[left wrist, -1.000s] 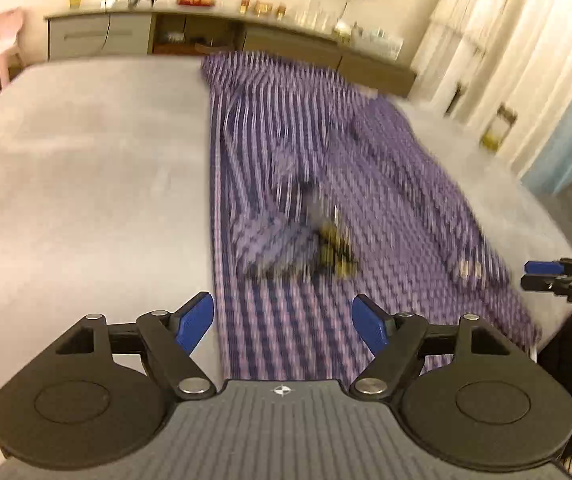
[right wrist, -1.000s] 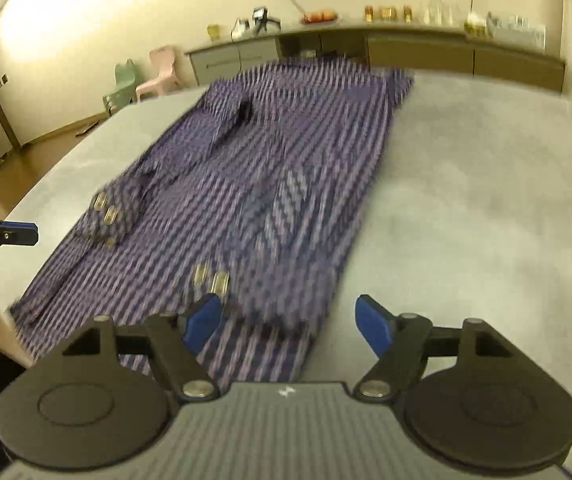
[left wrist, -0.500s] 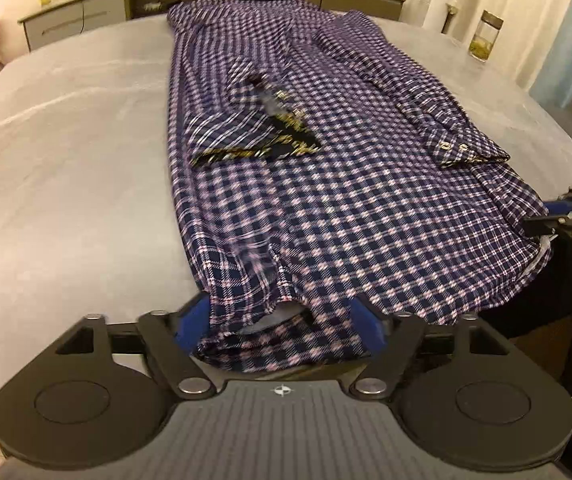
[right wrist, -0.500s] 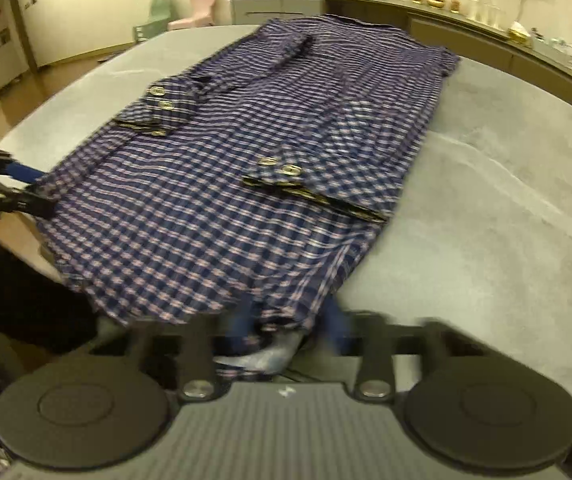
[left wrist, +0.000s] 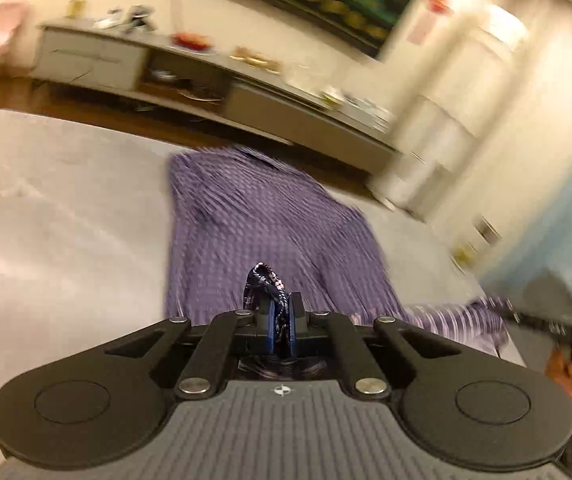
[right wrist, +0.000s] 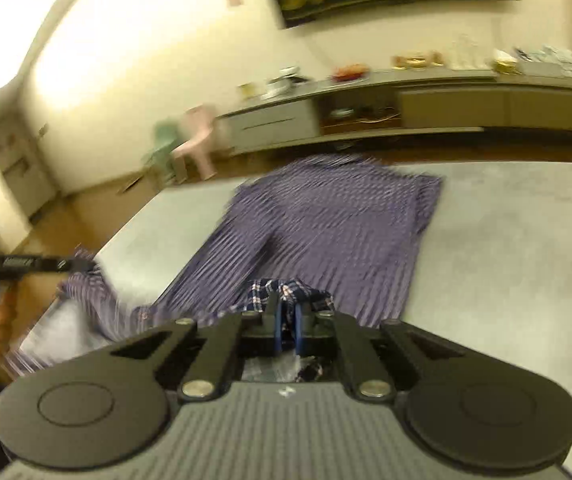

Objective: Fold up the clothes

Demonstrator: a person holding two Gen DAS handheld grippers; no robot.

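A purple and navy checked shirt (left wrist: 262,228) lies lengthwise on a grey table (left wrist: 58,216), blurred by motion. My left gripper (left wrist: 280,320) is shut on the shirt's near hem, a fold of cloth bunched between its blue pads. My right gripper (right wrist: 286,326) is shut on the hem at the other near corner of the shirt (right wrist: 325,232). Both hem corners are raised off the table (right wrist: 517,264). The other gripper shows at each view's edge: the right one (left wrist: 545,320) and the left one (right wrist: 30,264).
A long low sideboard (right wrist: 405,108) with dishes and bottles stands against the far wall. A pink and a green child's chair (right wrist: 194,140) stand on the wooden floor at its left. Pale curtains (left wrist: 465,100) hang on the right.
Both grippers were open above the shirt, dropped to its near hem, closed on it, and now lift it up and forward; the views have tilted up.
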